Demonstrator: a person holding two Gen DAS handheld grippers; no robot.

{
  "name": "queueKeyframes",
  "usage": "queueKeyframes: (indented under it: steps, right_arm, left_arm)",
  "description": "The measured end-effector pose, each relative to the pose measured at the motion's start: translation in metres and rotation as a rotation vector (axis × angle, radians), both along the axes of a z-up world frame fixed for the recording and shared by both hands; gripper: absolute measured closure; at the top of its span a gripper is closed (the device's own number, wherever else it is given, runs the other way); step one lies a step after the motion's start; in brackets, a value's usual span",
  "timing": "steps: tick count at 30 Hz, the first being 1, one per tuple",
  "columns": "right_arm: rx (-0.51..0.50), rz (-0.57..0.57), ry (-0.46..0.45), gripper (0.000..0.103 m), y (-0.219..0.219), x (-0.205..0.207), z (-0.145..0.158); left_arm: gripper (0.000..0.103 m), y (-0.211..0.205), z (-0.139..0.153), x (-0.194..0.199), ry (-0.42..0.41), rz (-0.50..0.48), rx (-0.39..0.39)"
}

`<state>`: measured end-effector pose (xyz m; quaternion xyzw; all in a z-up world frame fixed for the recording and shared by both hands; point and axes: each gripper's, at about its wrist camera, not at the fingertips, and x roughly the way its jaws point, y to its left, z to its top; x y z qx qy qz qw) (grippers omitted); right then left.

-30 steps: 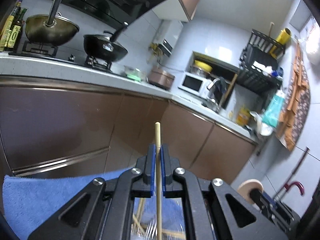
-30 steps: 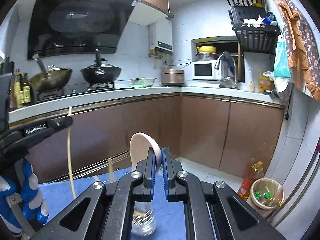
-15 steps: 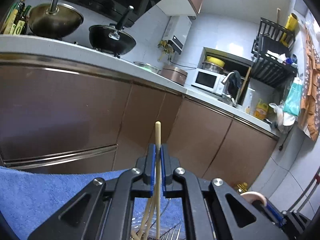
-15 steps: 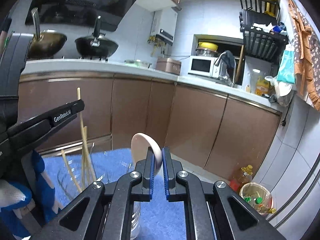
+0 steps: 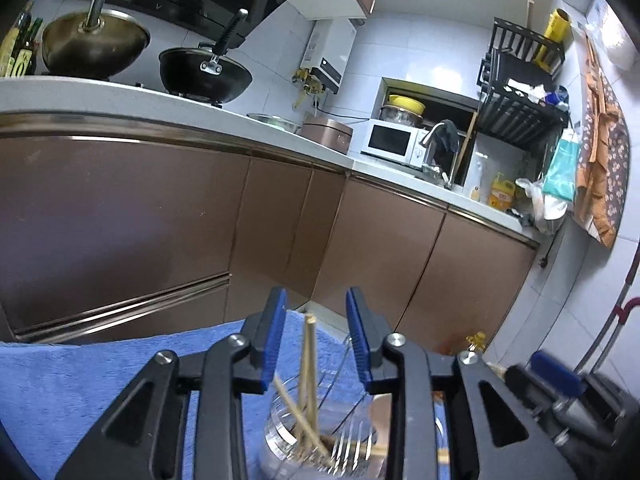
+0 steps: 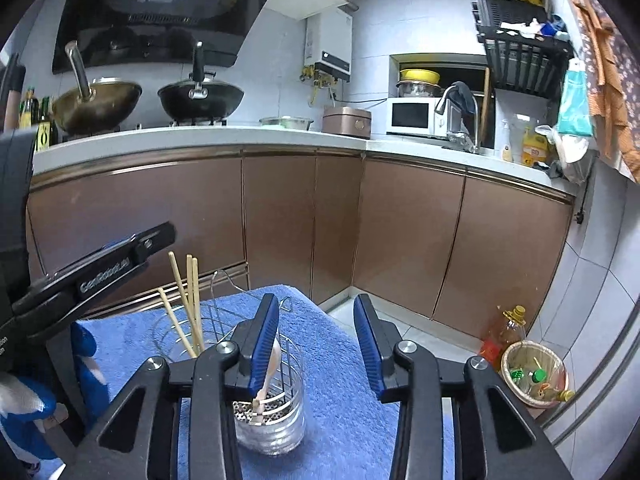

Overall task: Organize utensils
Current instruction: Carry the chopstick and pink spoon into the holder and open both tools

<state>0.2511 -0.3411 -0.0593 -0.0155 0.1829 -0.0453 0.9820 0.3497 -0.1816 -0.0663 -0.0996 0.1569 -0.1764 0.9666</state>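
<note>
I am looking out along both claws over a desk covered with a blue towel [image 6: 344, 360], with brown kitchen cabinets [image 6: 400, 232] behind it.

My left claw [image 5: 316, 336] is opening; its blue pads are standing apart, gripping nothing. Between them, untouched, the wooden chopsticks [image 5: 309, 368] are leaning upright inside a wire utensil holder [image 5: 320, 440] directly below. Fork tines are showing at the bottom of that holder. From the right wrist view, the chopsticks [image 6: 191, 304] are fanning out of the holder's left compartment [image 6: 168, 332], with the left claw's black arm [image 6: 108, 268] hovering just above them.

My right claw [image 6: 316, 344] is opening too, its pads standing apart and pressing on nothing. A pale wooden spoon [image 6: 269, 368] is standing in the holder's right compartment [image 6: 276, 408], bowl end up, partly hidden behind the claw's left pad. I cannot tell whether the spoon is touching that pad.

A gloved hand in blue and white [image 6: 24, 404] is showing at the lower left edge of the right wrist view. On the floor to the right, a wastebasket [image 6: 534, 372] is sitting near an oil bottle [image 6: 506, 336].
</note>
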Motion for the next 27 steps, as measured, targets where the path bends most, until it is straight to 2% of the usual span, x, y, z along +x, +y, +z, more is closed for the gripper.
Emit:
queueKeyframes:
  steps: [5, 8, 15, 20, 27]
  right_arm:
    - [0.06, -0.003, 0.017, 0.065, -0.007, -0.031, 0.006]
    - [0.083, 0.005, 0.044, 0.065, -0.005, -0.053, 0.005]
    - [0.133, -0.005, 0.048, 0.056, 0.0, -0.099, 0.003]
    - [0.185, -0.01, 0.051, 0.056, 0.002, -0.122, 0.002]
    - [0.234, 0.025, 0.075, 0.056, 0.017, -0.137, -0.006]
  left_arm:
    - [0.071, 0.012, 0.006, -0.036, 0.024, -0.013, 0.114]
    - [0.057, 0.019, 0.006, -0.064, 0.024, 0.001, 0.17]
    - [0.055, 0.038, 0.007, -0.121, 0.027, 0.017, 0.256]
    - [0.053, 0.05, 0.006, -0.154, 0.03, 0.055, 0.318]
    - [0.053, 0.061, 0.003, -0.184, 0.051, 0.041, 0.349]
